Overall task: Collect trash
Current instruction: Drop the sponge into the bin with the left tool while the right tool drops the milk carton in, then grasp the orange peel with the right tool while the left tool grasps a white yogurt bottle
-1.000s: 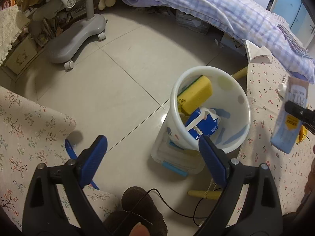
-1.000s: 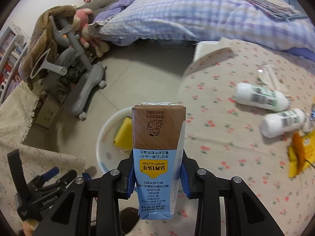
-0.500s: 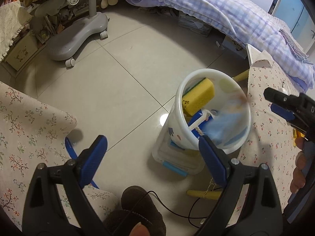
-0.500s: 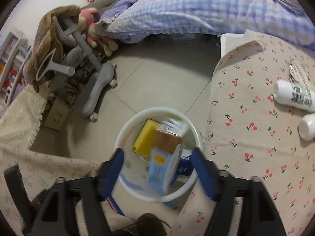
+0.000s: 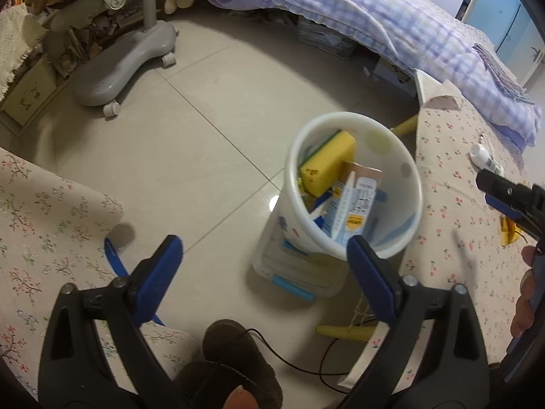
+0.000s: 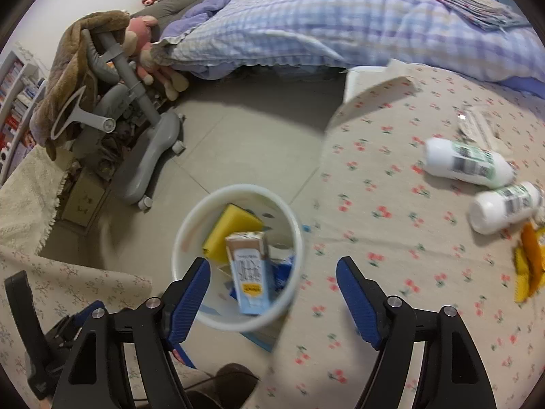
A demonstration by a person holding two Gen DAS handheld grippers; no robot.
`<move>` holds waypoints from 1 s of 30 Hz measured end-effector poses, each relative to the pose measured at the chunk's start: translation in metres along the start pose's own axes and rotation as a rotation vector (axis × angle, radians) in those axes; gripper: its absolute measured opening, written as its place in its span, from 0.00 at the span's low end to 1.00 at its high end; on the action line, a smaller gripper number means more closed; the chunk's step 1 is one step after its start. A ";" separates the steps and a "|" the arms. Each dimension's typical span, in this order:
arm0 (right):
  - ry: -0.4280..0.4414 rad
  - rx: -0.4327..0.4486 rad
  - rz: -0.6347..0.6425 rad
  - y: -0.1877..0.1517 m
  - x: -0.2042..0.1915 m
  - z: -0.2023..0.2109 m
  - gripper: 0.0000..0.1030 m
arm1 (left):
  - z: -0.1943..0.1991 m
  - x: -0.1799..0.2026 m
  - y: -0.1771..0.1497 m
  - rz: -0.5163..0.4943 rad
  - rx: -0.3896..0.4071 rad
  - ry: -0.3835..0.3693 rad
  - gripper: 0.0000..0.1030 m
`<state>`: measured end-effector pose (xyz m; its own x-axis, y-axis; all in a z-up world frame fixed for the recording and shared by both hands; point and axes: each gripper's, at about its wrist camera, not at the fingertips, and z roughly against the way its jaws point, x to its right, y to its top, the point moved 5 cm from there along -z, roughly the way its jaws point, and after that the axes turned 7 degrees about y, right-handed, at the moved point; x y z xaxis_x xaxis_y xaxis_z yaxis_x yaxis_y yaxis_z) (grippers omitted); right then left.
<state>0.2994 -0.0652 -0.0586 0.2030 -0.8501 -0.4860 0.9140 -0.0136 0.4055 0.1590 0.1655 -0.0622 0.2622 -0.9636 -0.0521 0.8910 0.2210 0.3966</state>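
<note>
Grey tiled floor (image 5: 190, 156); floral tablecloth (image 6: 391, 238), checked bedding (image 6: 306, 24)

right gripper (image 6: 272, 283): jaws just opened, empty | milk carton (image 6: 250, 272): in bin (image 6: 190, 225)

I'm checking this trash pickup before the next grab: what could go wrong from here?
The milk carton stands on end among the sponge and other trash, so the bin is filling and later pieces may spill. Two white bottles lie on their sides on the table and could roll when the open right hand-held gripper reaches for them.
</note>
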 end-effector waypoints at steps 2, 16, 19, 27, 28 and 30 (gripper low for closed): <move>-0.022 -0.003 -0.008 -0.003 0.010 0.008 0.78 | 0.000 0.005 -0.001 -0.007 -0.005 -0.012 0.98; -0.231 0.081 -0.179 -0.005 0.134 0.094 0.84 | 0.000 0.035 -0.005 -0.052 -0.024 -0.041 0.98; -0.250 0.102 -0.226 -0.003 0.159 0.110 0.84 | 0.000 0.044 -0.006 -0.070 -0.026 -0.044 0.98; -0.204 0.051 -0.280 -0.003 0.208 0.108 0.84 | 0.004 0.066 -0.009 -0.093 -0.041 -0.081 0.98; -0.203 0.041 -0.284 -0.004 0.213 0.106 0.84 | 0.005 0.069 -0.009 -0.098 -0.040 -0.085 0.98; -0.198 0.021 -0.293 -0.007 0.220 0.099 0.73 | 0.005 0.074 -0.009 -0.110 -0.039 -0.089 0.98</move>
<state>0.3030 -0.3045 -0.0912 -0.1410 -0.8939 -0.4254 0.9153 -0.2815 0.2881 0.1683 0.0909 -0.0649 0.1302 -0.9914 -0.0115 0.9265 0.1175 0.3574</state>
